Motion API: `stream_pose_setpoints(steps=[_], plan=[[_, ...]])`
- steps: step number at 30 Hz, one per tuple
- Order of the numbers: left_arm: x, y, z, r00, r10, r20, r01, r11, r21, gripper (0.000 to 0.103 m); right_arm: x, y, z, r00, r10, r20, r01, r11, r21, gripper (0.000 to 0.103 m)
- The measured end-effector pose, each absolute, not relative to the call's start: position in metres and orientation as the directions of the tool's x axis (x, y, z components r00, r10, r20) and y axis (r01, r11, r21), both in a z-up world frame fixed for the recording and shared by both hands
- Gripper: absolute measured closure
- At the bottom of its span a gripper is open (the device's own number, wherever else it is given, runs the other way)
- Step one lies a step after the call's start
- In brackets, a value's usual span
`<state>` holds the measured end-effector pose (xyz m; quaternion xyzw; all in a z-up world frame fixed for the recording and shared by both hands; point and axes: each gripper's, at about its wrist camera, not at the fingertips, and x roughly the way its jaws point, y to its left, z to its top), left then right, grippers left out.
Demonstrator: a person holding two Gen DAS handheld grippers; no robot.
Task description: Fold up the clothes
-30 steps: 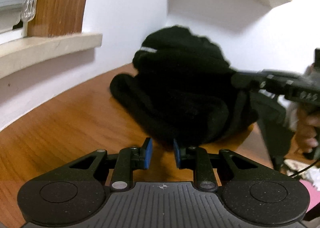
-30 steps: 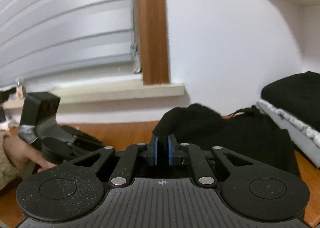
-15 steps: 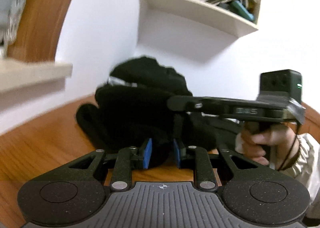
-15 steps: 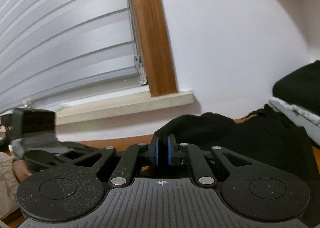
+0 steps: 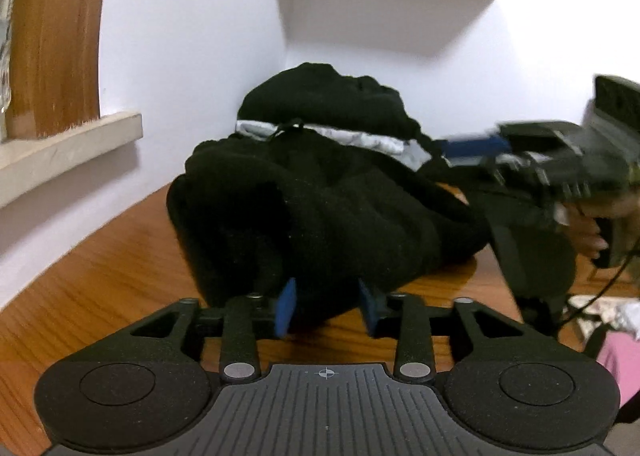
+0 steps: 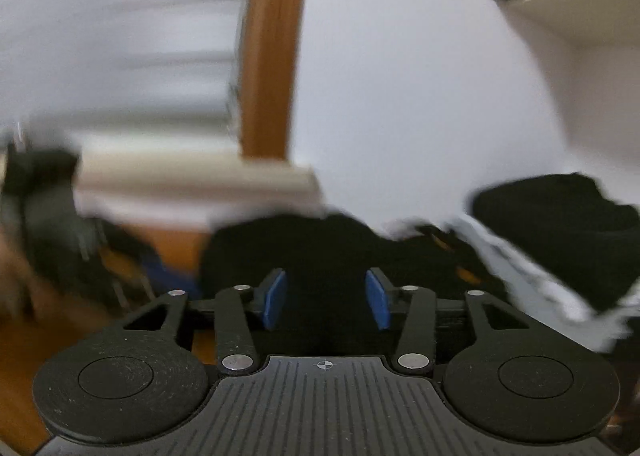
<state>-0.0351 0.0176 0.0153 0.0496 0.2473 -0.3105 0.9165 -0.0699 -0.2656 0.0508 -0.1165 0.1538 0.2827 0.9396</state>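
2 dark heaps take up most of your brown wooden table (image 5: 100, 288): at the back, against the white wall, a tidy stack of folded black clothes (image 5: 324, 96) with a grey-and-white patterned layer (image 5: 352, 138) sandwiched in it, and in front of that a loose, rumpled black fleece garment (image 5: 332, 212) lying bunched on the wood. Judging by this, you have some pieces already folded and put aside, while the black garment in front looks far from finished; it shows no clean edges, so the flattening and folding of it are probably still ahead of you. Your left gripper (image 5: 326, 306) sits low at the near edge of the garment, its blue pads (image 5: 286, 306) having just spread to about half their travel; cloth lies between them, yet the pads do not seem to press on it. Your right gripper (image 6: 326, 298) has likewise just parted to roughly half width, with black fabric in front and below, but that view is blurred and nothing looks pinched. From the left view, your right tool hangs over the far right side of the garment.
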Motion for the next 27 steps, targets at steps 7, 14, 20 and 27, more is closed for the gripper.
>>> stream_pose_setpoints(steps=[7,14,20,27], plan=[[-0.032,0.009,0.012,0.711,-0.511,-0.483,0.583,0.813,-0.002,0.065,-0.084,-0.276,0.01,0.793,0.45,-0.412,-0.6,0.696,-0.394,0.039],[-0.024,0.027,0.016,0.705,-0.457,-0.543,0.52,0.853,-0.043,0.093,-0.077,-0.261,-0.023,0.817,0.435,-0.378,-0.576,0.605,-0.55,0.036],[-0.023,0.063,0.015,0.714,-0.402,-0.573,0.434,0.897,-0.088,0.1,-0.076,-0.254,-0.024,0.818,0.445,-0.365,-0.572,0.56,-0.599,0.035],[-0.031,0.05,0.044,0.748,-0.459,-0.479,0.458,0.88,-0.128,0.069,-0.064,-0.248,-0.025,0.81,0.452,-0.374,-0.585,0.585,-0.561,0.034]])
